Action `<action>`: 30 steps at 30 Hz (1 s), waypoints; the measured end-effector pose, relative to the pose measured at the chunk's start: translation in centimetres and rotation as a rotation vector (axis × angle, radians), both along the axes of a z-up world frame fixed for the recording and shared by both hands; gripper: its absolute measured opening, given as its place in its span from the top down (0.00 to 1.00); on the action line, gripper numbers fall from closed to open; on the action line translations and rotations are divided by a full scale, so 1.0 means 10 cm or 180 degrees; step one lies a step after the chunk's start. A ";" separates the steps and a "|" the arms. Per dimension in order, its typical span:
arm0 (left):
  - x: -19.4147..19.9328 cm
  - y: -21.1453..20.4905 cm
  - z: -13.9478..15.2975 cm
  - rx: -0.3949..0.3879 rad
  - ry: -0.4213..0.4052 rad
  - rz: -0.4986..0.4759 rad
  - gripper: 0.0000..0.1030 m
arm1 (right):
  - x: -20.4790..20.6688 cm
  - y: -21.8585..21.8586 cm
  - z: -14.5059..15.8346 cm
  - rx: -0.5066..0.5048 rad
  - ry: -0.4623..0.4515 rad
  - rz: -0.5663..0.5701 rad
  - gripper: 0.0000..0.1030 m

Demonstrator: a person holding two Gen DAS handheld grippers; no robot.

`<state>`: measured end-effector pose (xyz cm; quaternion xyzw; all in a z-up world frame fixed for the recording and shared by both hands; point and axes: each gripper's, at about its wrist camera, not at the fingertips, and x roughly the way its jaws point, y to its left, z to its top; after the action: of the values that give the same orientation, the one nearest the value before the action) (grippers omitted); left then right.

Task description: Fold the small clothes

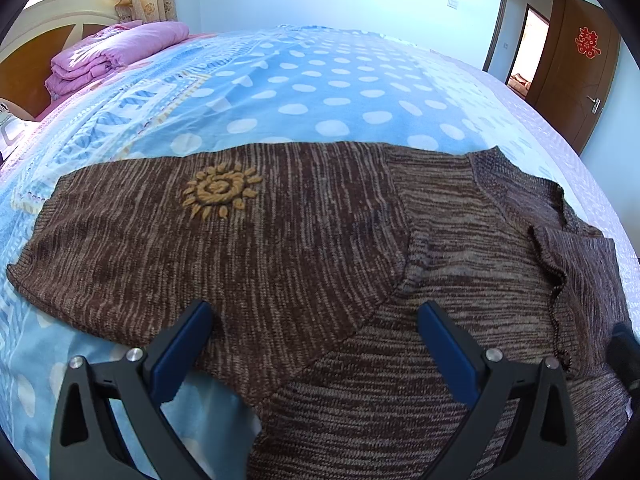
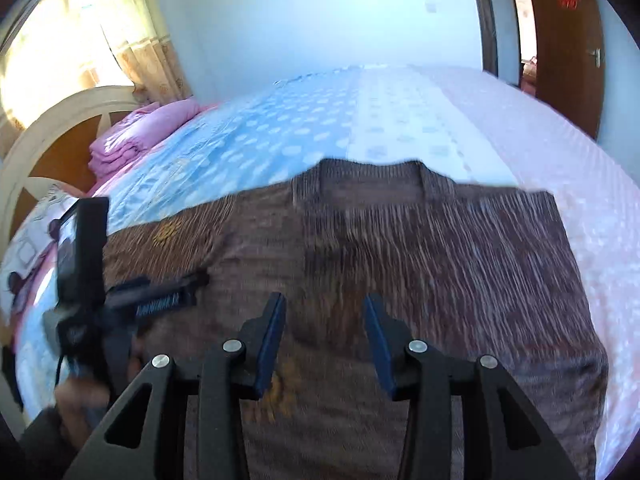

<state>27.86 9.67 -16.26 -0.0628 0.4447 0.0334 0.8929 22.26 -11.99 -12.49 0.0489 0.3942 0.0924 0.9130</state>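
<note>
A brown knit sweater [image 1: 300, 240] with a yellow sun patch [image 1: 220, 192] lies spread on the bed, one sleeve folded across its body. My left gripper [image 1: 316, 316] is open and empty just above its near part. In the right wrist view the sweater [image 2: 420, 248] is blurred, collar at the far edge. My right gripper [image 2: 324, 308] is open and empty above the sweater's middle. The left gripper [image 2: 160, 300] shows at the left of that view, low over the sweater.
The bed has a blue dotted sheet [image 1: 320, 92] and a pink one [image 2: 560, 152] at the right. A folded pink quilt [image 1: 112, 52] lies by the headboard [image 1: 36, 40]. A brown door [image 1: 576, 76] stands at the far right.
</note>
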 end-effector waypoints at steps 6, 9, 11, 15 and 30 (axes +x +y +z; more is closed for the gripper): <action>-0.05 0.06 0.02 -0.0102 -0.0026 -0.0037 0.00 | 0.05 0.47 -0.30 0.0073 0.0389 0.0510 0.58; -0.19 0.22 0.10 -0.0214 -0.0081 0.0030 0.00 | -0.08 0.43 -0.19 0.0192 0.0217 0.0465 0.58; -0.33 0.44 0.20 -0.0210 -0.0207 0.0234 0.00 | -0.18 0.34 -0.10 -0.0072 -0.0038 0.0241 0.57; -0.59 1.11 0.36 -0.0223 -0.0483 0.0939 0.00 | -0.24 0.22 -0.15 -0.0326 -0.0254 -0.0049 0.57; -0.26 2.02 0.04 -0.0761 -0.0263 0.1648 0.54 | -0.20 0.07 -0.36 -0.0115 0.0043 -0.0096 0.57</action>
<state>25.23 29.84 -15.87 -0.2804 0.3779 0.2050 0.8582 20.27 -11.33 -16.06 0.0390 0.4012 0.0712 0.9124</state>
